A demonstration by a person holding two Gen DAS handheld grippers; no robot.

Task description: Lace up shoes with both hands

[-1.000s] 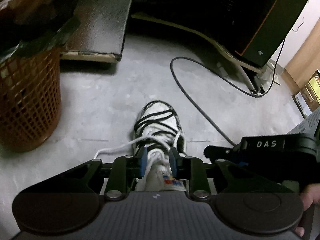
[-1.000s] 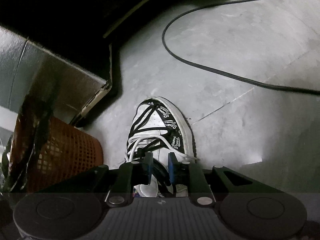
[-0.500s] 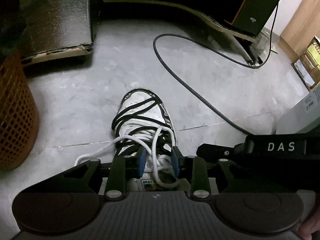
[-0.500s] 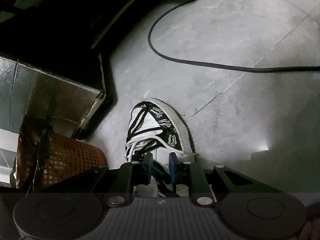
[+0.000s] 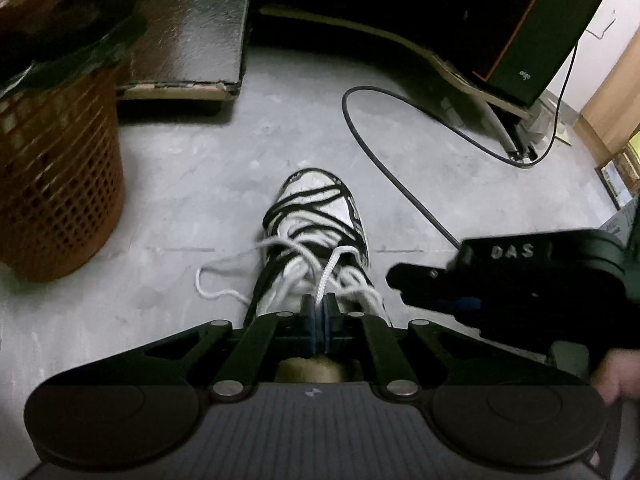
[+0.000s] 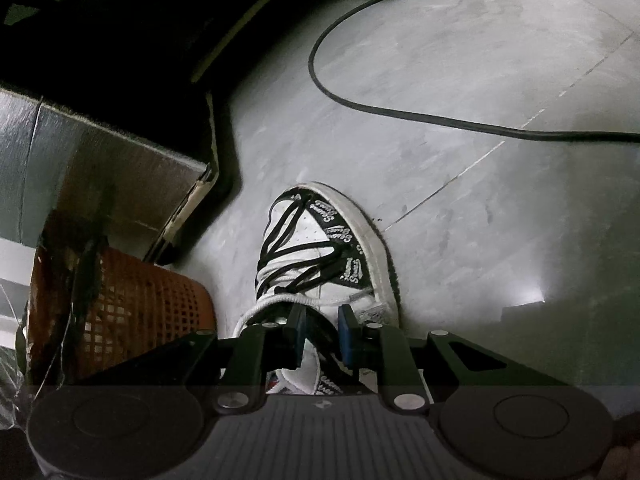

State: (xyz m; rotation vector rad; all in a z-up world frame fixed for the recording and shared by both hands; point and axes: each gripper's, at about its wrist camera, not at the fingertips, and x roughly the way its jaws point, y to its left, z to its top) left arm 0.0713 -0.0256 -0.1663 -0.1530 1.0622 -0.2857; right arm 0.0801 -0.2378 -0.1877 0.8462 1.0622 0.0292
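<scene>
Left wrist view
Left gripper (image 5: 319,312): jaws just closed, pinching a white lace (image 5: 326,276).
Shoe (image 5: 316,220): on the grey floor (image 5: 180,184), just ahead of the jaws.
Right gripper (image 5: 416,294): beside the shoe's right side.
Basket (image 5: 56,184): orange, far left.

Right wrist view
Right gripper (image 6: 322,334): jaws spread over the shoe (image 6: 320,248); pads touch nothing visible.
Cable (image 6: 400,112): black, beyond the toe.

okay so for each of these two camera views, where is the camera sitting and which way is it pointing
Left wrist: sits on the left gripper, looks steeply down at the shoe; jaws shut on the white lace; right gripper and a hand show.
Right wrist: sits on the right gripper, looks down over the shoe; jaws parted around the shoe's tongue.
Shared: shoe, orange basket, black cable, grey floor.
</scene>
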